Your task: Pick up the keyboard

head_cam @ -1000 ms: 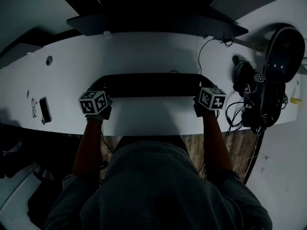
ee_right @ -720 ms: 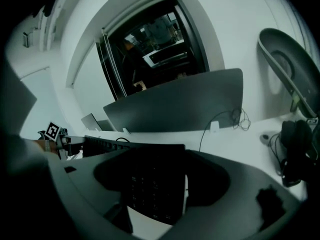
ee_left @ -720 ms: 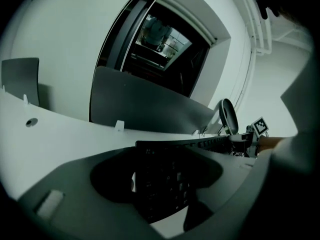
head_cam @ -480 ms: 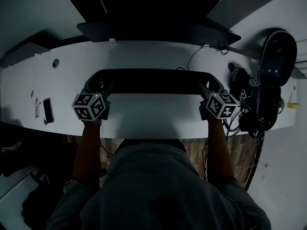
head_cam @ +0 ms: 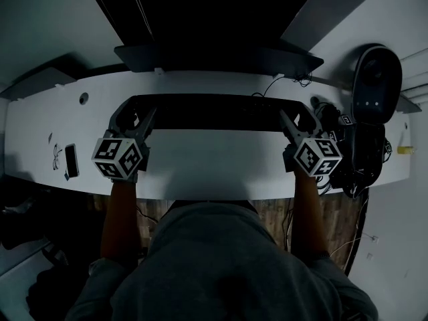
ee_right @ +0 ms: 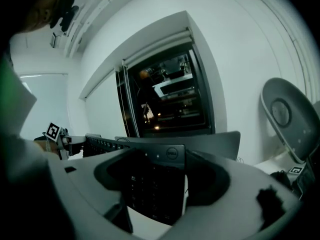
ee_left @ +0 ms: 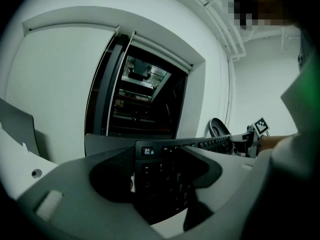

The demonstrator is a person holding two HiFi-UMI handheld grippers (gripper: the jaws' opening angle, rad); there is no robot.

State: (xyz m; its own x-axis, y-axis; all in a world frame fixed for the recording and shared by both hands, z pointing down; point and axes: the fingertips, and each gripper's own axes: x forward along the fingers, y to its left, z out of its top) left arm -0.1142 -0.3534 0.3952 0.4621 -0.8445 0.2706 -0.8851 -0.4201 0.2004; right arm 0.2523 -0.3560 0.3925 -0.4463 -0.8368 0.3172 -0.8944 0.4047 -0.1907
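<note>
The black keyboard [head_cam: 214, 112] hangs level above the white desk [head_cam: 214, 162], held by its two ends. My left gripper [head_cam: 131, 117] is shut on its left end, and my right gripper [head_cam: 298, 119] is shut on its right end. In the left gripper view the keyboard [ee_left: 165, 184] fills the gap between the grey jaws of the left gripper [ee_left: 161, 159], with the Esc key at the top corner. Seen from the right gripper view, the keyboard's [ee_right: 152, 189] branded corner sits between the jaws of the right gripper [ee_right: 157, 159]. A thin cable trails from the keyboard's back edge.
A dark monitor [head_cam: 217, 53] stands at the back of the desk. On the desk's left end lie a phone [head_cam: 71, 160] and spectacles [head_cam: 56, 156]. A round dark device [head_cam: 376, 79] and a tangle of cables and gear [head_cam: 358, 156] crowd the right end.
Both grippers have risen together with the keyboard, which has come up off the desk and now shows larger and farther up in the head view.
</note>
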